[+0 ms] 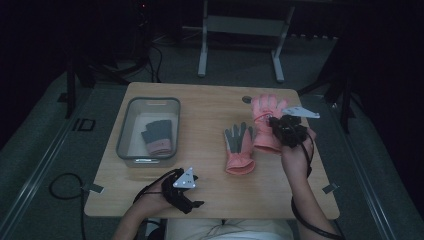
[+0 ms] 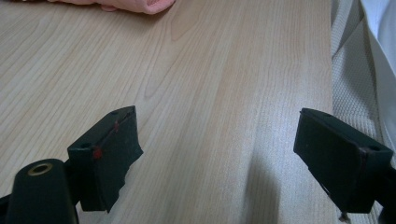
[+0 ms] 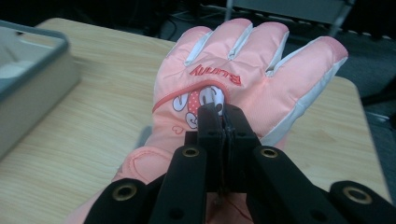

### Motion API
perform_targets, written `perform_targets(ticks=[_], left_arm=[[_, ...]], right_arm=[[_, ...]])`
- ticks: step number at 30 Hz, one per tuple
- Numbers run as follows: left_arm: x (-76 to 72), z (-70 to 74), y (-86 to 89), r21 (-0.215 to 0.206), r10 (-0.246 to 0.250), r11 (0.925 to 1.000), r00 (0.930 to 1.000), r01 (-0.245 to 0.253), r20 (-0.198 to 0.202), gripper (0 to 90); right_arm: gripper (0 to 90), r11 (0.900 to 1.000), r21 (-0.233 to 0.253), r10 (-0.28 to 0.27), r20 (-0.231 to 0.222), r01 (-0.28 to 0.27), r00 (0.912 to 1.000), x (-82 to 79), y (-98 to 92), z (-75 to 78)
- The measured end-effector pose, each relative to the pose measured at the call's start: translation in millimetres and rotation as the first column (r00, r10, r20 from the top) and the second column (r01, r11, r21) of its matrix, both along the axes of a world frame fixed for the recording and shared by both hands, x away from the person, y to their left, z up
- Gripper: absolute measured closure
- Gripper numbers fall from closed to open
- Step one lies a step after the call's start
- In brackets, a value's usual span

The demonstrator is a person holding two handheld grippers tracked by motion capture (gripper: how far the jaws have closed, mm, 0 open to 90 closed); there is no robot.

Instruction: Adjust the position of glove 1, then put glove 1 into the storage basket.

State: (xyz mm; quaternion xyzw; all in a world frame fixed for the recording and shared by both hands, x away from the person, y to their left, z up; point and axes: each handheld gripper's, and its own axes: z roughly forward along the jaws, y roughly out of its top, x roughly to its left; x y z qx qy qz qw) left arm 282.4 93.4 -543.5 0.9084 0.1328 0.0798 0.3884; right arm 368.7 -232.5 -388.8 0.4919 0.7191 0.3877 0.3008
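Note:
A pink glove (image 1: 265, 112) (image 3: 243, 70) with a cartoon print and red lettering lies back-up at the table's right. My right gripper (image 1: 280, 127) (image 3: 222, 114) is shut on the fabric of its back, near the print. A second pink glove (image 1: 239, 147) lies palm-up just left of it, showing a grey palm; its cuff (image 2: 140, 4) shows at the top of the left gripper view. My left gripper (image 1: 197, 194) (image 2: 217, 126) hovers open over bare wood near the table's front edge, with nothing between its jaws.
A clear grey-rimmed bin (image 1: 148, 102) (image 3: 28, 93) stands at the table's left and holds a grey and pink glove (image 1: 158, 136). A small round hole (image 1: 247, 99) sits near the far edge. A metal stand (image 1: 240, 25) rises behind the wooden table (image 1: 200, 107).

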Motion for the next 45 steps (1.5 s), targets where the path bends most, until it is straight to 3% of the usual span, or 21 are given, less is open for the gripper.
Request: perform_targets(ticks=[6, 9, 16, 17, 26, 29, 32, 36, 39, 45], left_arm=[[0.3, -0.3, -0.1, 0.006, -0.002, 1.0, 1.0, 0.002, 0.005, 13.7], [0.3, -0.1, 0.0, 0.005, -0.002, 1.0, 1.0, 0.002, 0.002, 13.7], [-0.2, 0.1, -0.8, 0.006, -0.003, 1.0, 1.0, 0.003, 0.002, 13.7], [0.1, 0.2, -0.6, 0.008, -0.003, 1.0, 1.0, 0.003, 0.003, 13.7], [-0.6, -0.2, -1.1, 0.005, -0.003, 1.0, 1.0, 0.003, 0.001, 13.7], [-0.6, -0.1, -1.2, 0.005, -0.004, 1.0, 1.0, 0.004, 0.0, 13.8], [-0.5, -0.1, -1.6, 0.006, -0.002, 1.0, 1.0, 0.002, -0.002, 13.8], [-0.4, 0.4, -2.0, 0.005, -0.003, 1.0, 1.0, 0.003, -0.003, 13.8], [-1.1, 0.6, -3.1, 0.019, -0.006, 0.9998, 0.9999, 0.006, 0.008, 13.7], [-2.8, 3.9, -4.4, 0.004, -0.003, 1.0, 0.9997, 0.003, 0.024, 13.8]], right_arm=[[87.6, 0.999, 0.023, 0.028, 0.0, -0.028, 0.9996, -3.0, 24.4, -1.1], [87.5, 0.999, 0.015, 0.034, -0.018, -0.034, 0.9993, -4.6, 40.6, -10.8], [87.5, 1.0, -0.009, 0.023, -0.07, -0.023, 0.9973, -0.3, 56.3, -38.4], [87.5, 1.0, -0.021, 0.02, -0.098, -0.022, 0.9949, 4.4, 61.1, -50.7], [86.4, 0.997, -0.067, 0.025, -0.176, -0.038, 0.9841, 18.0, 70.9, -88.5], [83.2, 0.998, -0.044, 0.025, -0.196, -0.034, 0.9803, 21.0, 68.5, -98.6], [78.6, 0.998, -0.026, 0.043, -0.199, -0.049, 0.979, 21.2, 67.3, -97.5], [71.6, 0.998, 0.004, 0.065, -0.169, -0.065, 0.9834, 17.3, 63.0, -83.4], [70.6, 0.997, 0.027, 0.079, -0.136, -0.076, 0.9875, 12.3, 57.7, -70.4], [70.8, 0.995, 0.036, 0.094, -0.111, -0.09, 0.9894, 9.1, 48.0, -58.1]])
